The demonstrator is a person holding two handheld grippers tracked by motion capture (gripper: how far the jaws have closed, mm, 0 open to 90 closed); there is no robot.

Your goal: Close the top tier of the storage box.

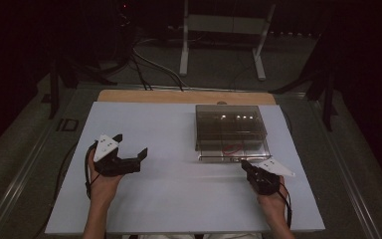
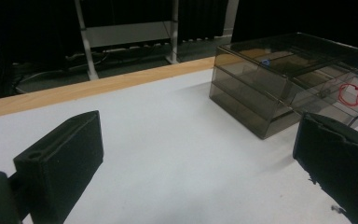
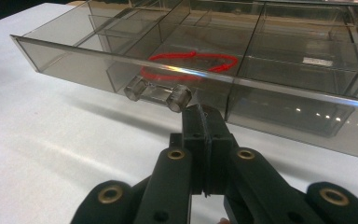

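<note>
Near the front edge of the white tabletop [image 1: 179, 199], two hands coming in from below. On the left side, left gripper [image 1: 129, 149] with jaws spread wide, nothing between them, just bare tabletop showing in the gap. In the left gripper view, the two black pads [image 2: 65, 158] far apart at either side of the frame.

On the right side, close to the front right corner, right gripper [image 1: 244, 165] with jaws pressed together, gripping nothing. In the right gripper view, fingertips [image 3: 204, 122] closed into one block, just below and beside the clear handle [image 3: 158, 93]; touching it or not, cannot tell.

Just beyond, drawer [image 3: 121, 65] of smoky clear plastic pulled out toward the front edge, handle on its front wall. Inside it, lying flat in a middle compartment, red rubber band [image 3: 191, 64], also seen as a red loop in the high view [image 1: 234, 147].

Farther back, on the right half of the tabletop toward the rear edge, drawer box [image 1: 229, 122] of the same tinted plastic, upright. Beyond the white top, a wooden strip [image 1: 184, 96] along the rear edge.
</note>
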